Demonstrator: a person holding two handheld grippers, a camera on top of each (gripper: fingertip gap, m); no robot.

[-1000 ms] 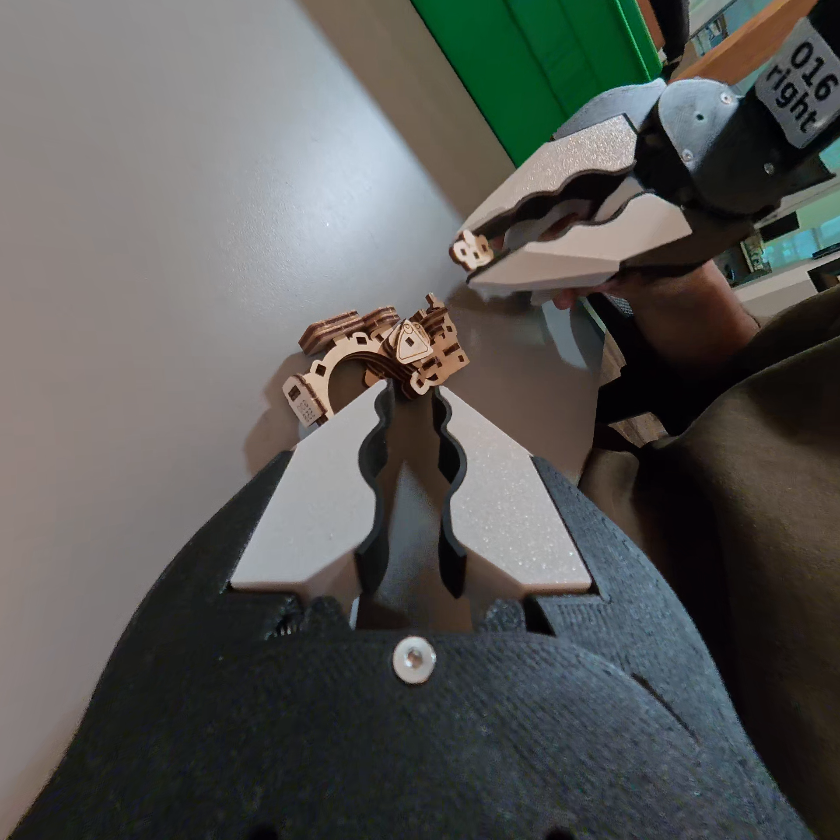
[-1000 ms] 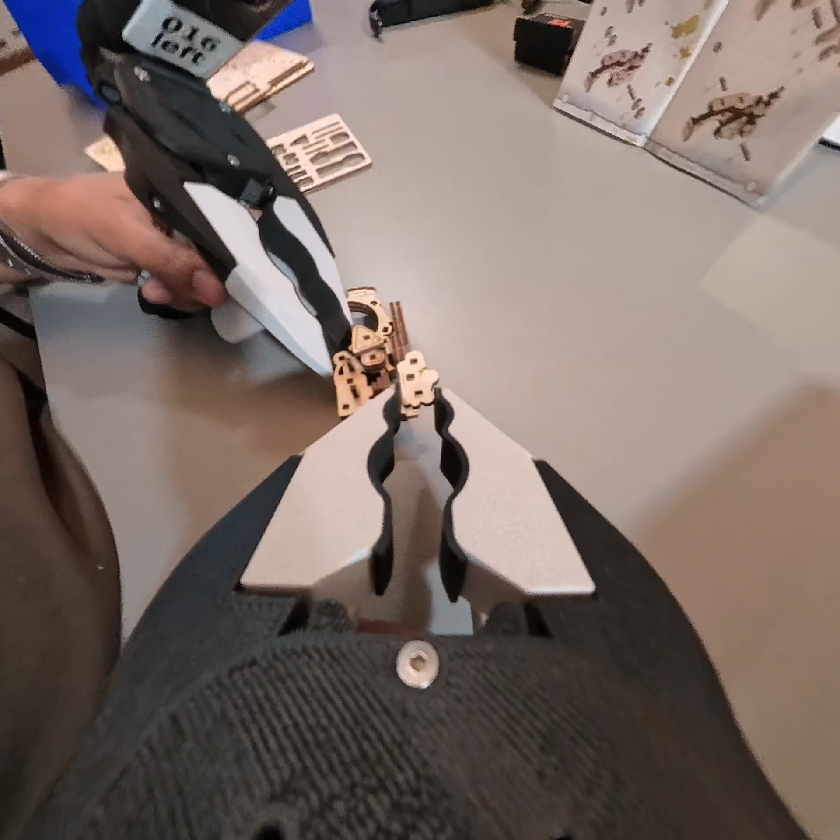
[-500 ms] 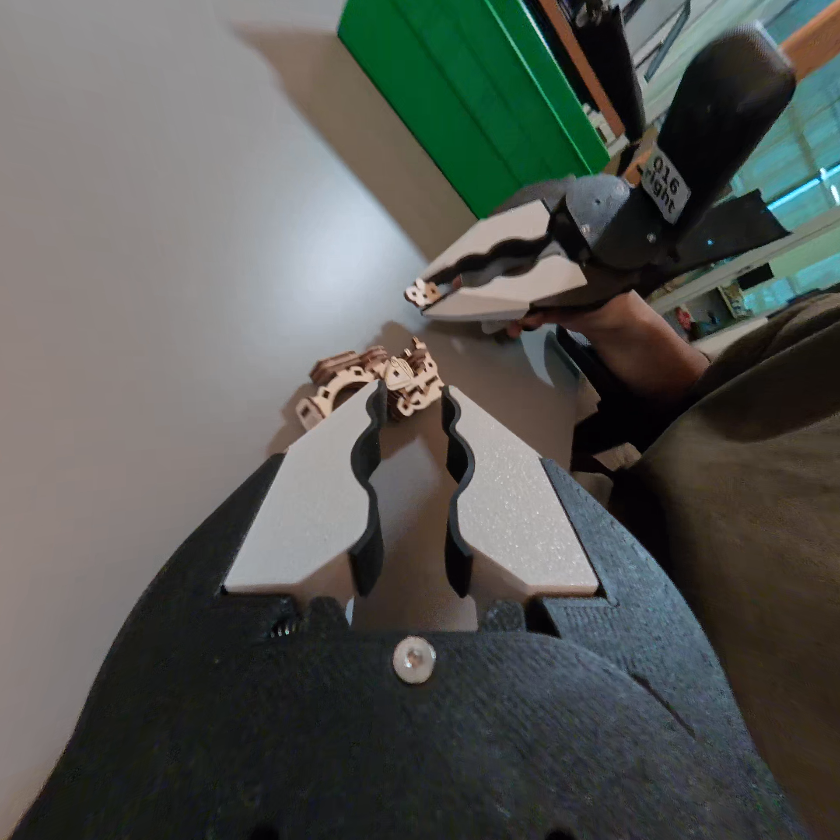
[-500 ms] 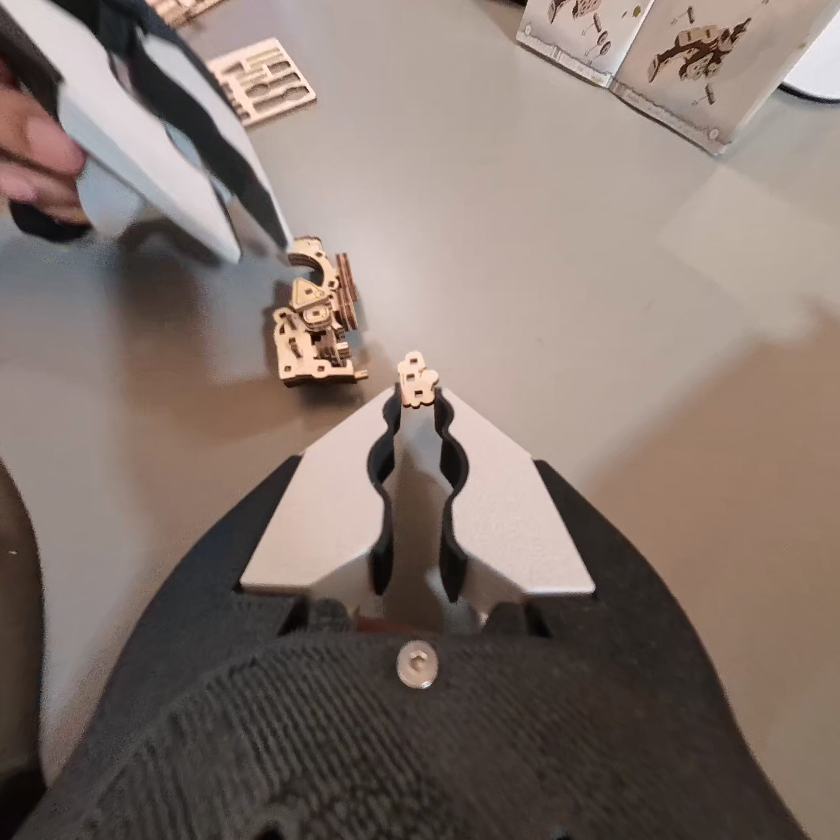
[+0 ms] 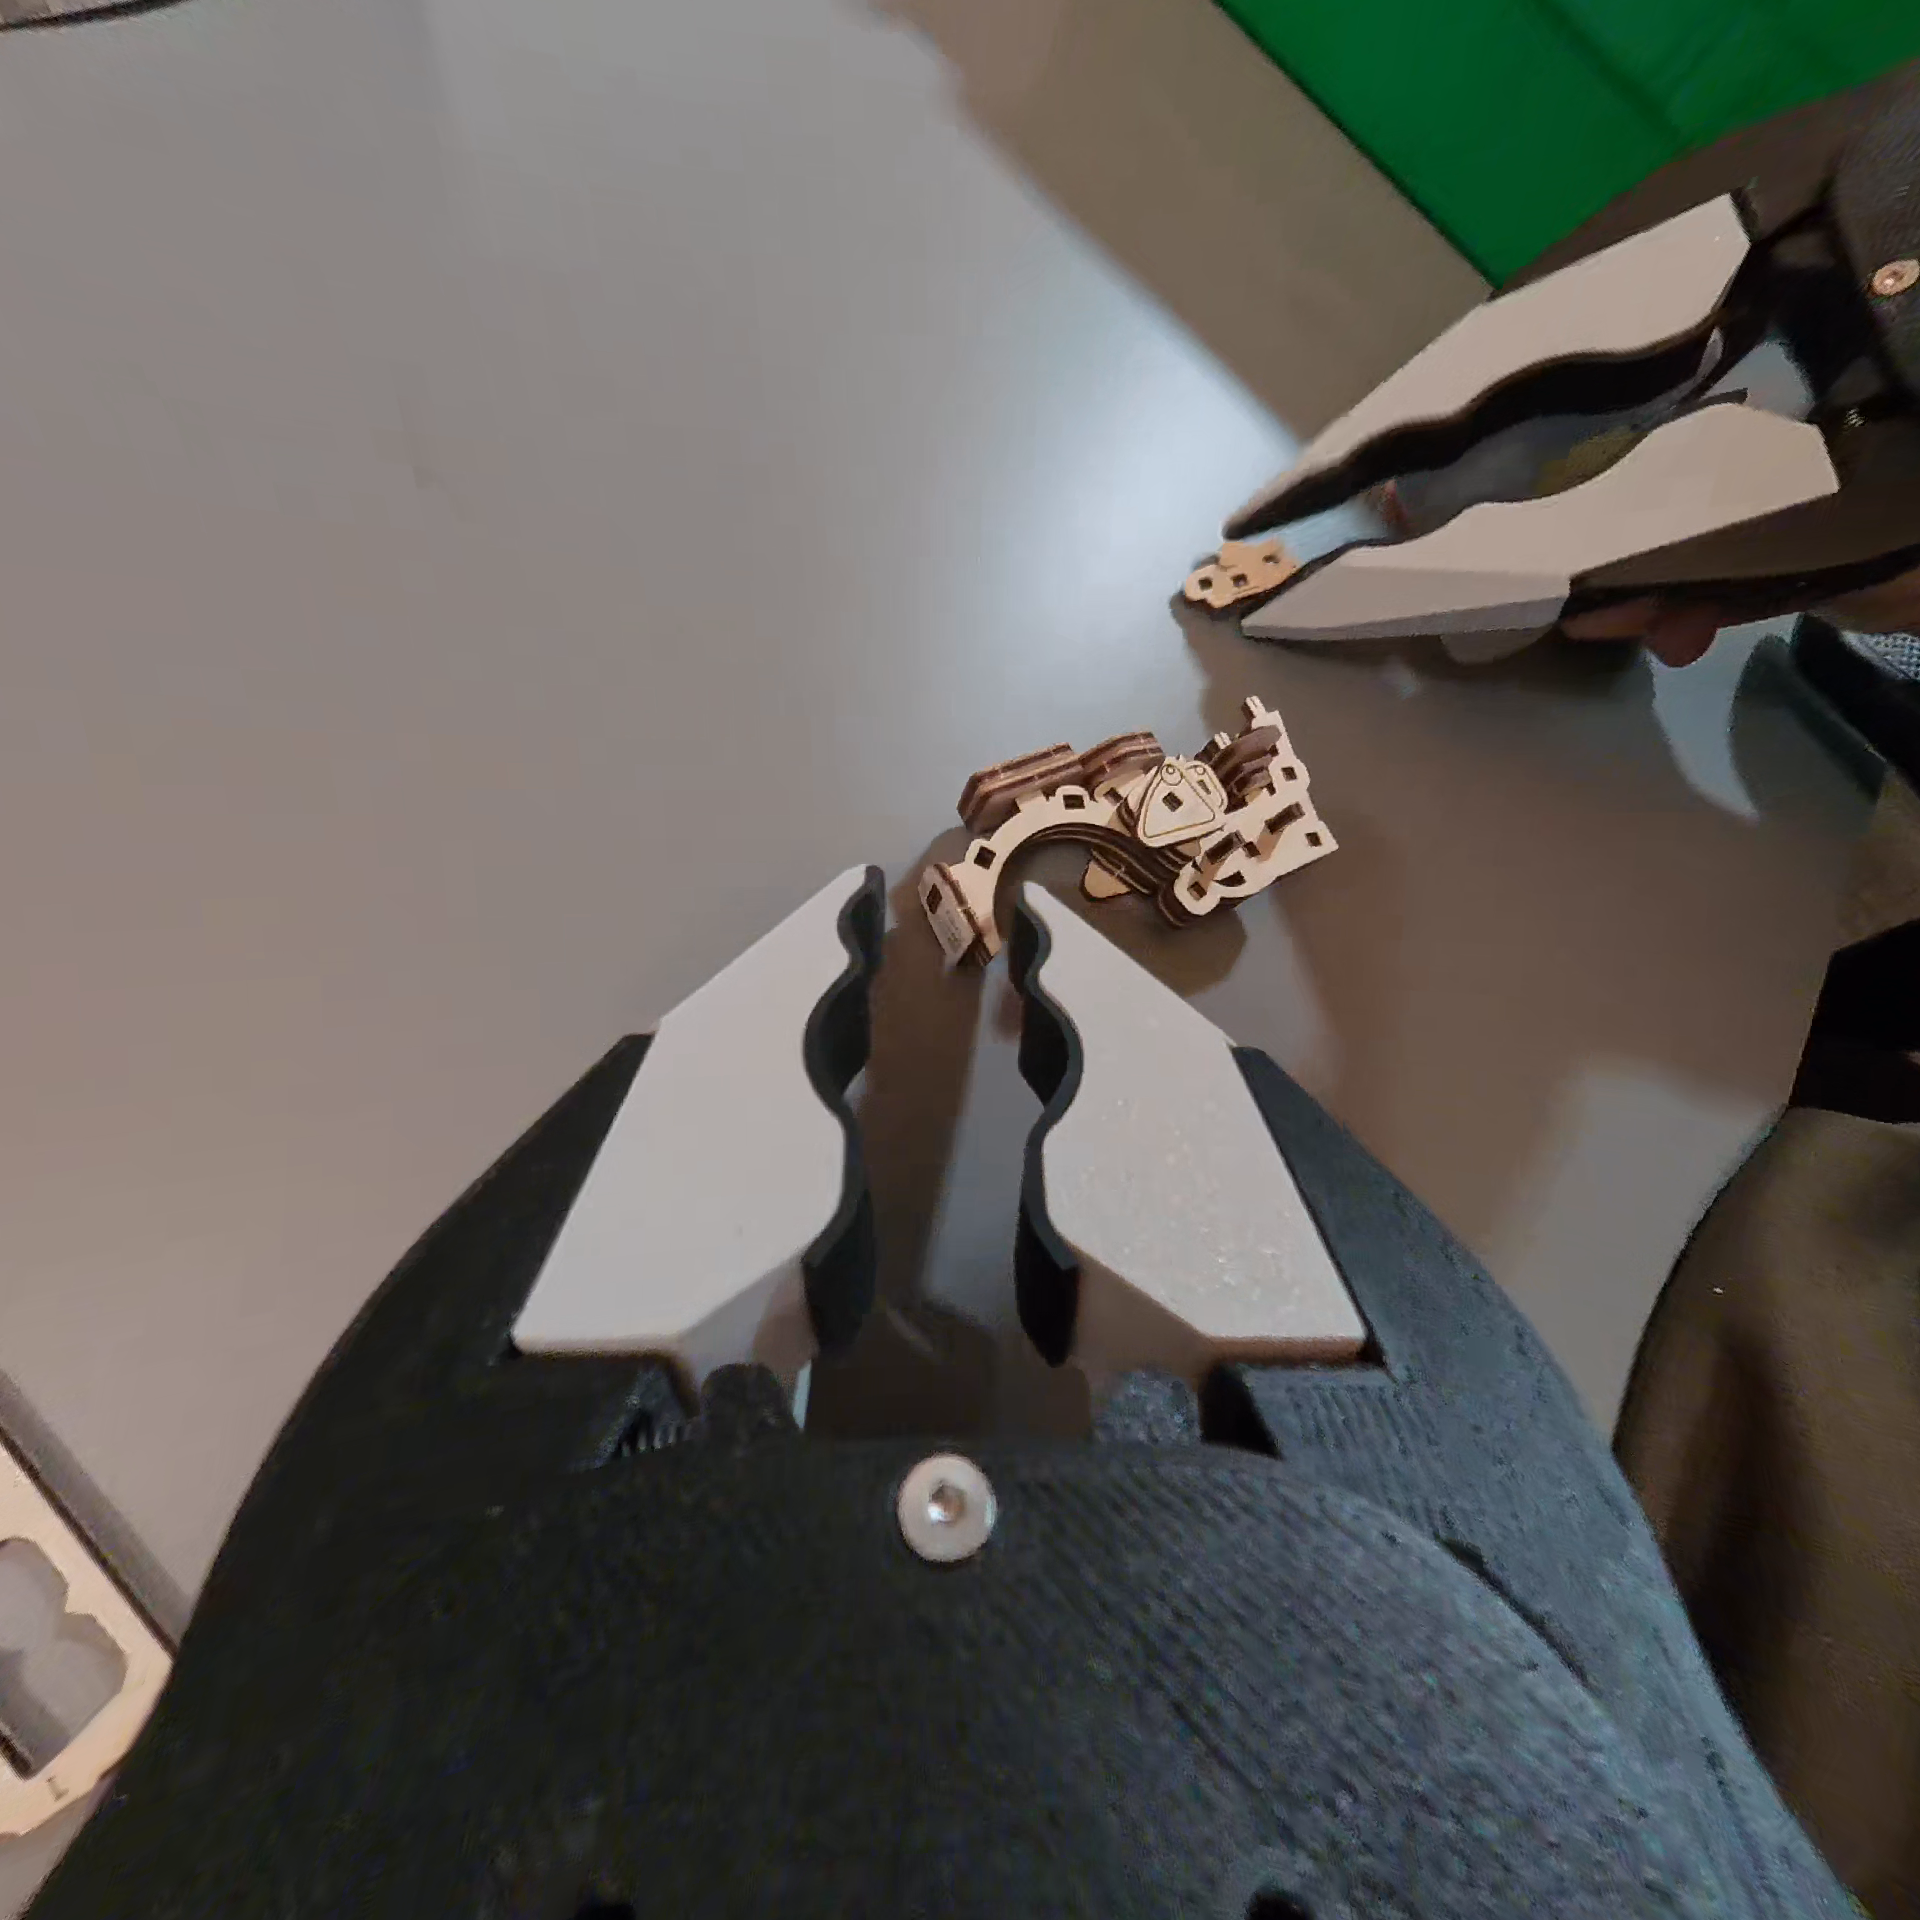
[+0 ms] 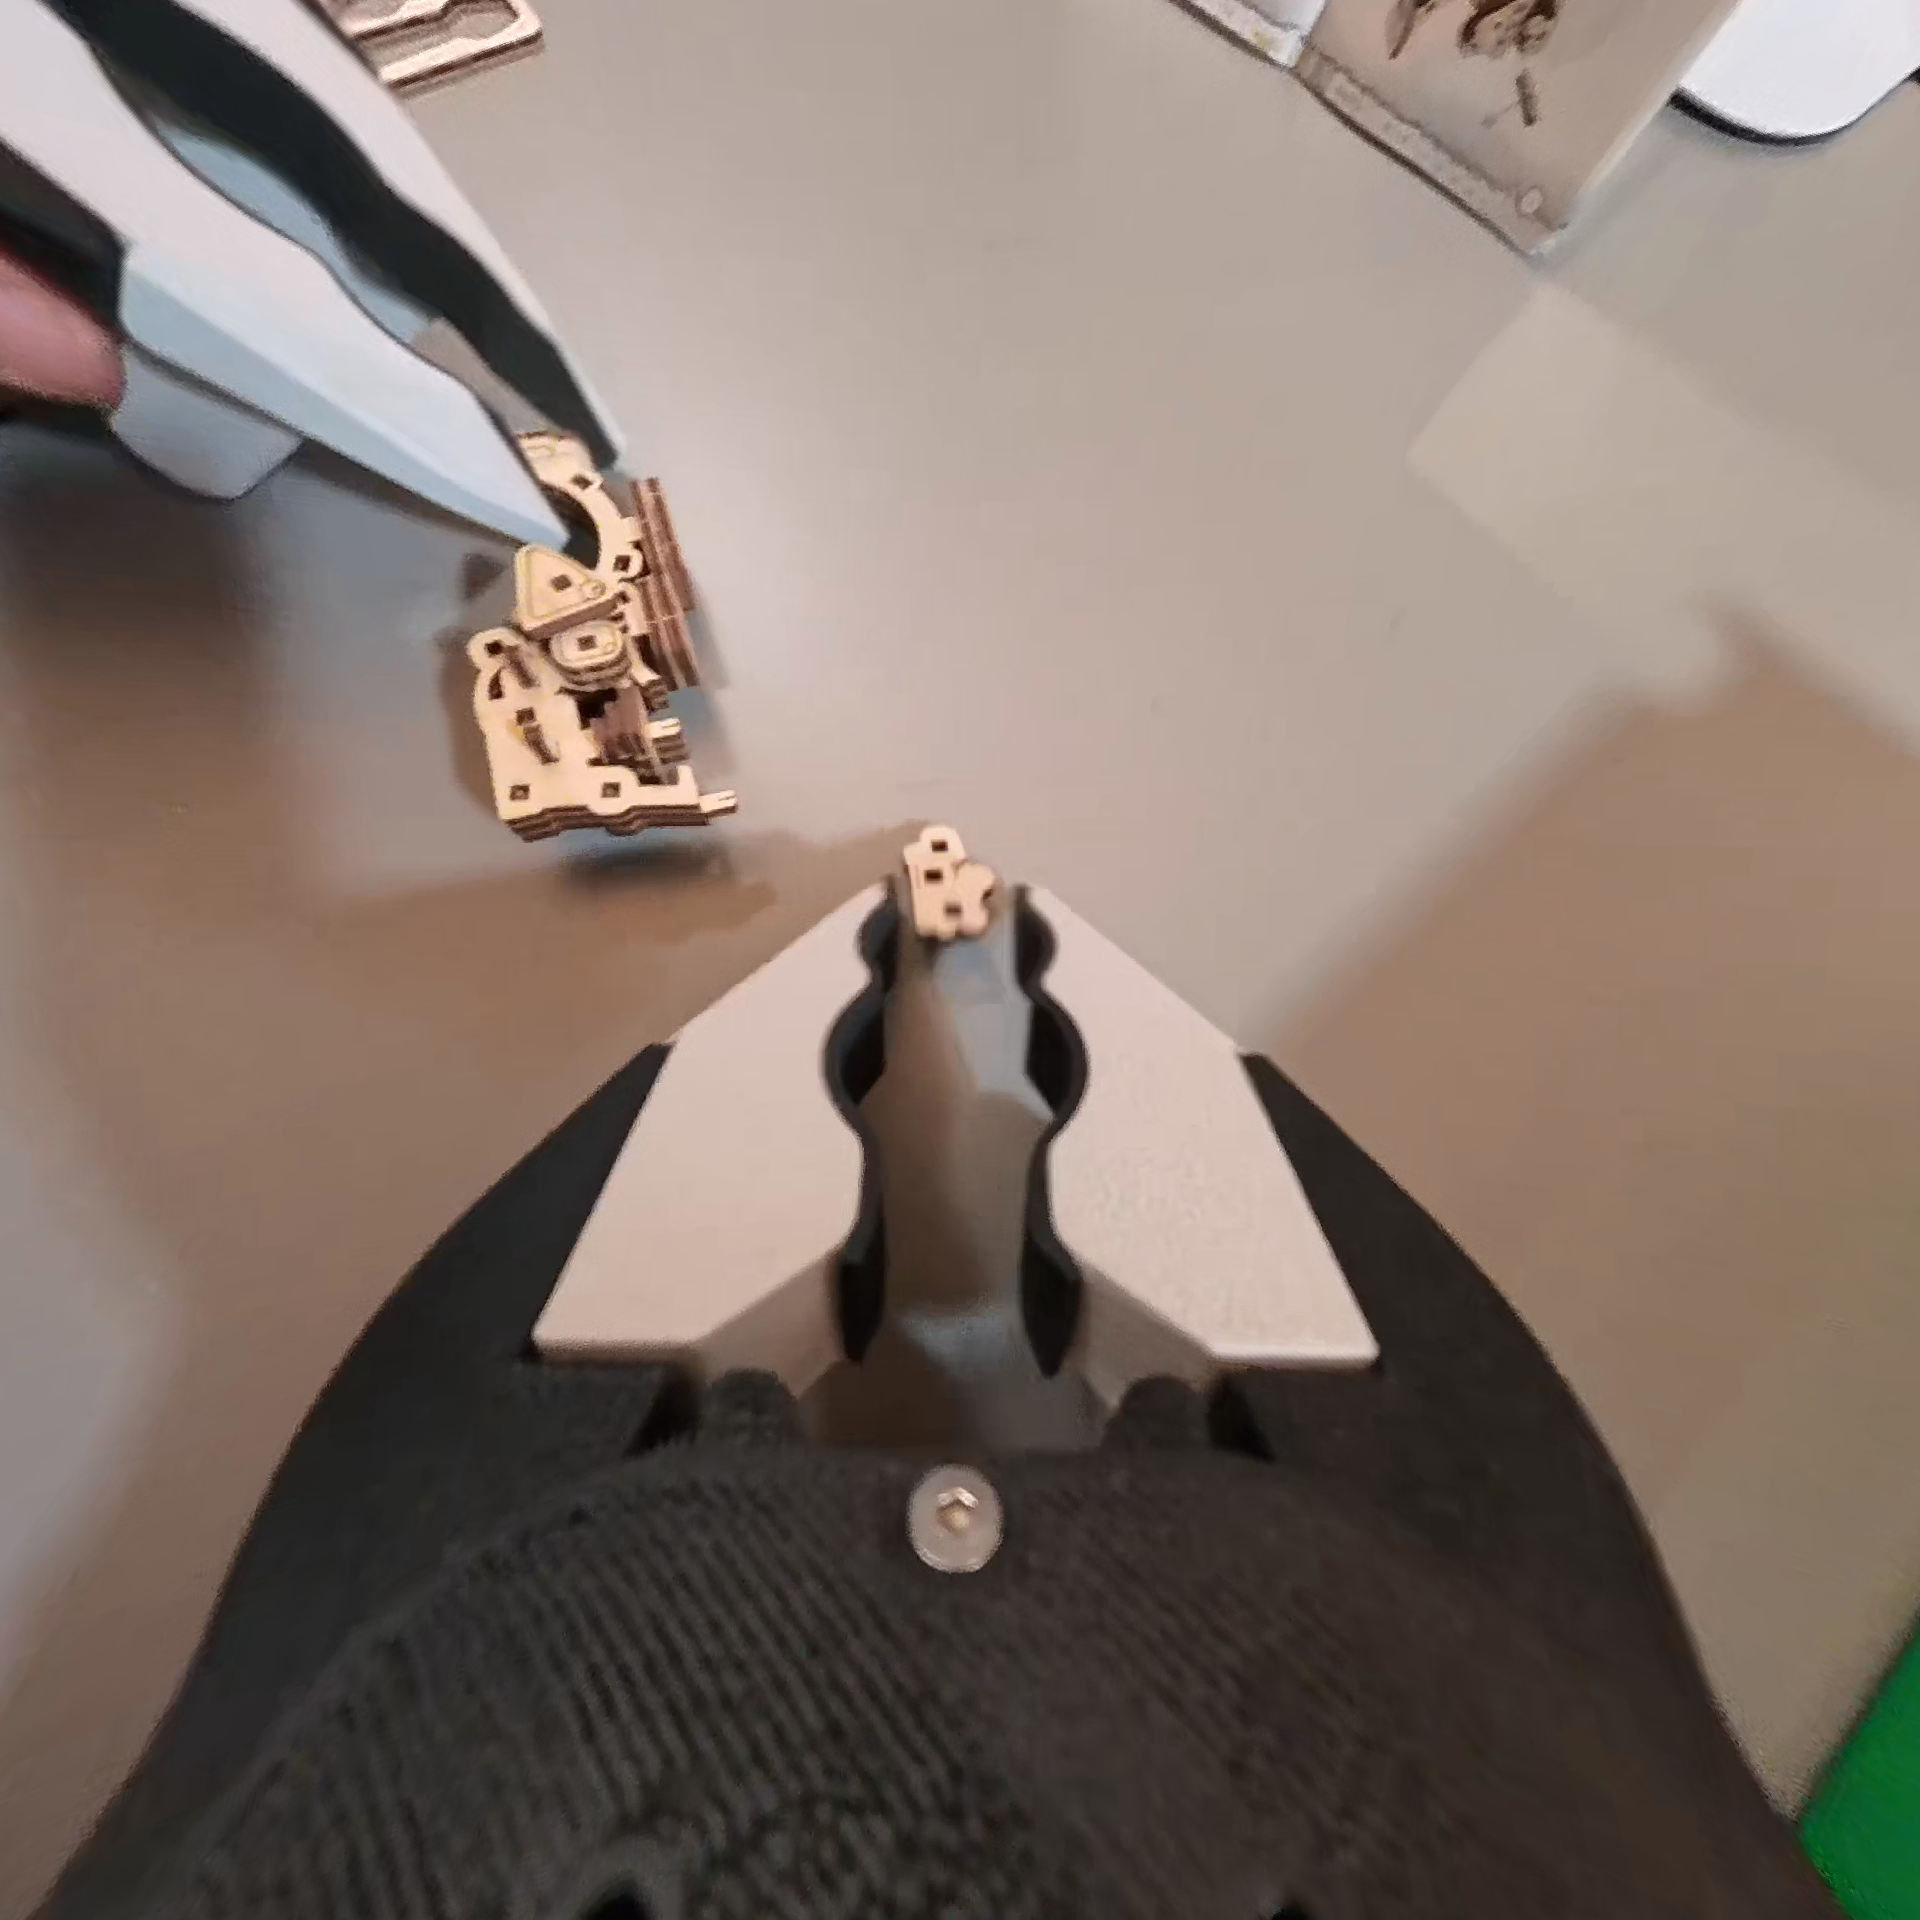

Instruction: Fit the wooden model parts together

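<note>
The left claw [image 5: 940,914] stands open, its tips straddling the near end of the curved arch of the wooden model assembly [image 5: 1132,831], which lies on its side on the grey desk [image 5: 468,468]; half a second earlier the same tips were beside the assembly, and a second ago they were closed on it, so the assembly has been released and now rests unsupported. From the right wrist view the left claw's tips sit at the far end of the assembly [image 6: 592,675], and contact with the arch cannot be confirmed. The right claw [image 6: 951,899] is clamped on a small flat wooden part [image 6: 945,883], pierced with square holes and protruding from its tips. Over the last second this claw has drawn back from the assembly; the part was just beside it and now lies apart, to its near right. In the left wrist view the part [image 5: 1242,571] hangs close to the desk surface, far right of the assembly. Assessment: the fitting has not been made; the approach appears to have been broken off for repositioning. The next step likely requires the left claw to regrip and steady the assembly before the part is presented to its slot. Sheets of punched wooden parts [image 6: 436,42] lie at the far left edge.
</note>
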